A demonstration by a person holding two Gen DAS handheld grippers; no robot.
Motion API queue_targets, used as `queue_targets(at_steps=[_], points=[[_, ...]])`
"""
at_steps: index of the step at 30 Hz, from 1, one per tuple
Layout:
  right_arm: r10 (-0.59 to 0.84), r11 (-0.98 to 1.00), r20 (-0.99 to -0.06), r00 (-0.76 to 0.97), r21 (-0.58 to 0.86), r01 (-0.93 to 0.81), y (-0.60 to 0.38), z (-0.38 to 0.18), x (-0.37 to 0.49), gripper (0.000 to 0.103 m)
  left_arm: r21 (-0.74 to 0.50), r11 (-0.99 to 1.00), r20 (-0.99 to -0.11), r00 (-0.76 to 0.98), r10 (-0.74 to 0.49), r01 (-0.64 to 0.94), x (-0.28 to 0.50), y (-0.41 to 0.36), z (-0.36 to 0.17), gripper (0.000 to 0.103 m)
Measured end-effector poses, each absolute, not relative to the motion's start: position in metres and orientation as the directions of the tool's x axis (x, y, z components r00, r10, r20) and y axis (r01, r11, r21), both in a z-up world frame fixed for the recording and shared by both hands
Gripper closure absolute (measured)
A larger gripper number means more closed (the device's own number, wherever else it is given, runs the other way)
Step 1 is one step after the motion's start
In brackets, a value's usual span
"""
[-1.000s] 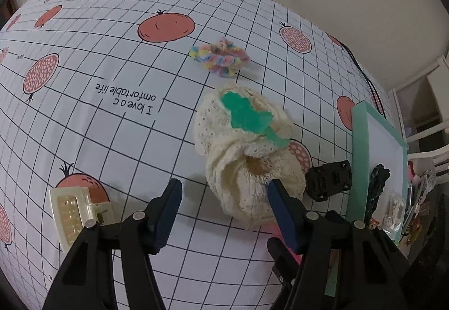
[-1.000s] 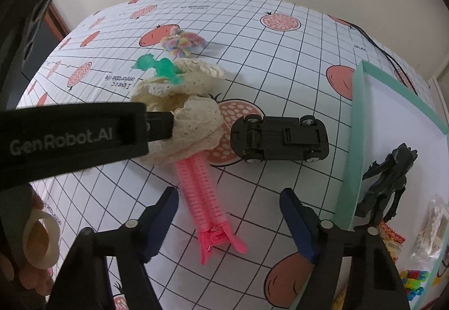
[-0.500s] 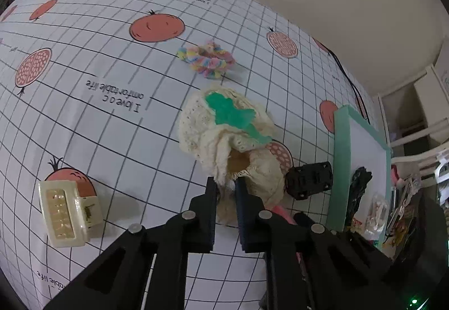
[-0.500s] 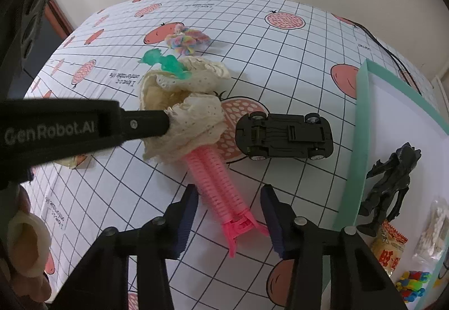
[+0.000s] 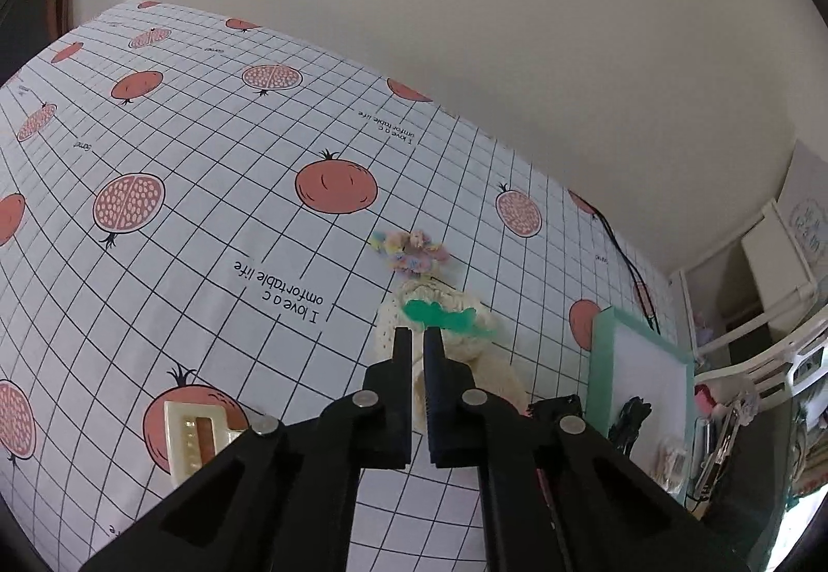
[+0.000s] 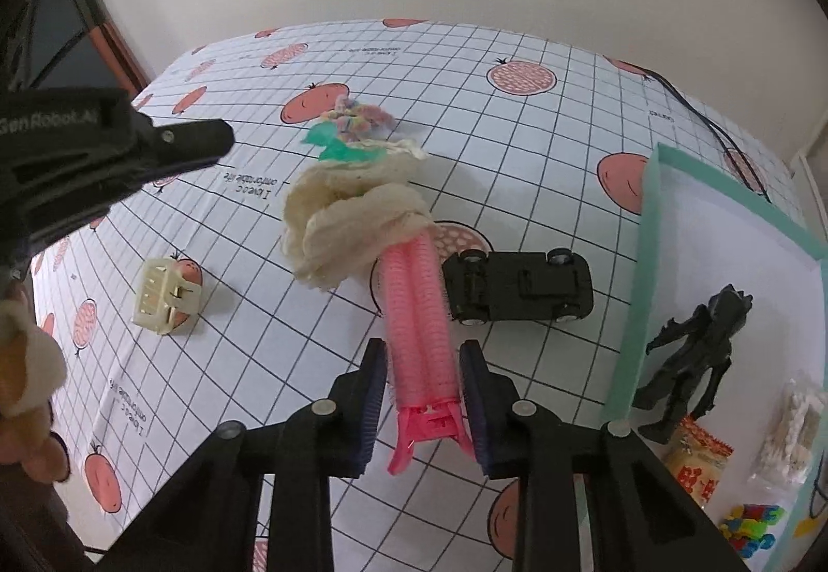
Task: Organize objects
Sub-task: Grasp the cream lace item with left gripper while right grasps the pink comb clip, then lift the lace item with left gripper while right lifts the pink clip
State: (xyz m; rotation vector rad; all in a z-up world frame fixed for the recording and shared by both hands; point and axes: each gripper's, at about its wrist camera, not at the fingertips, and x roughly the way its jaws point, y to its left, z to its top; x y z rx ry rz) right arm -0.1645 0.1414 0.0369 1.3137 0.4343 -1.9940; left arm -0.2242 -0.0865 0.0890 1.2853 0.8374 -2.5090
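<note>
Right hand-held gripper (image 6: 423,398) is low over the table (image 6: 543,147), its fingers pressed against both sides of the pink hair clip (image 6: 416,313), pinching it near the hinged end. The clip's far end is tucked under the cream lace cloth (image 6: 352,230), with a green clip (image 6: 336,147) on top of the cloth and a pastel scrunchie (image 6: 357,116) just beyond. A black toy car (image 6: 517,284) lies upside down just right of the pink clip. Left hand-held gripper (image 5: 417,339) is up off the table, fingers nearly pressed together with only a thin gap, nothing visible between them. A cream claw clip (image 6: 165,295) sits well to the left. Over in the green-rimmed tray (image 6: 652,230): a black figure (image 6: 693,354) and snack packets.
</note>
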Motion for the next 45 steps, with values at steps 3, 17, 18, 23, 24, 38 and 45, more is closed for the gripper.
queue_targets(at_steps=[3, 17, 18, 23, 24, 38, 45], points=[[-0.374, -0.702, -0.896, -0.239, 0.105, 0.705, 0.144, 0.04, -0.164, 0.073, -0.435, -0.804, -0.813, -0.561, 0.157, 0.405, -0.23, -0.085, 0.077, 0.099], [-0.361, -0.695, -0.907, -0.218, 0.105, 0.712, 0.148, 0.032, -0.168, 0.073, -0.405, -0.81, -0.87, -0.451, 0.199, 0.423, -0.24, -0.067, 0.045, 0.049], [-0.359, -0.695, -0.908, -0.215, 0.107, 0.711, 0.148, 0.031, -0.168, 0.073, -0.407, -0.81, -0.872, -0.445, 0.206, 0.423, -0.241, -0.065, 0.042, 0.049], [-0.347, -0.694, -0.916, -0.201, 0.106, 0.712, 0.148, 0.024, -0.167, 0.073, -0.424, -0.793, -0.876, -0.421, 0.236, 0.438, -0.246, -0.061, 0.029, 0.049], [-0.345, -0.694, -0.917, -0.199, 0.107, 0.712, 0.148, 0.023, -0.166, 0.073, -0.425, -0.791, -0.877, -0.417, 0.238, 0.441, -0.247, -0.06, 0.027, 0.049], [-0.342, -0.703, -0.919, -0.197, 0.111, 0.702, 0.152, 0.018, -0.17, 0.074, -0.424, -0.797, -0.879, -0.409, 0.247, 0.43, -0.249, -0.045, 0.026, 0.096], [-0.33, -0.712, -0.922, -0.203, 0.102, 0.695, 0.16, 0.024, -0.172, 0.074, -0.37, -0.814, -0.891, -0.419, 0.175, 0.448, -0.247, -0.052, 0.033, 0.097]])
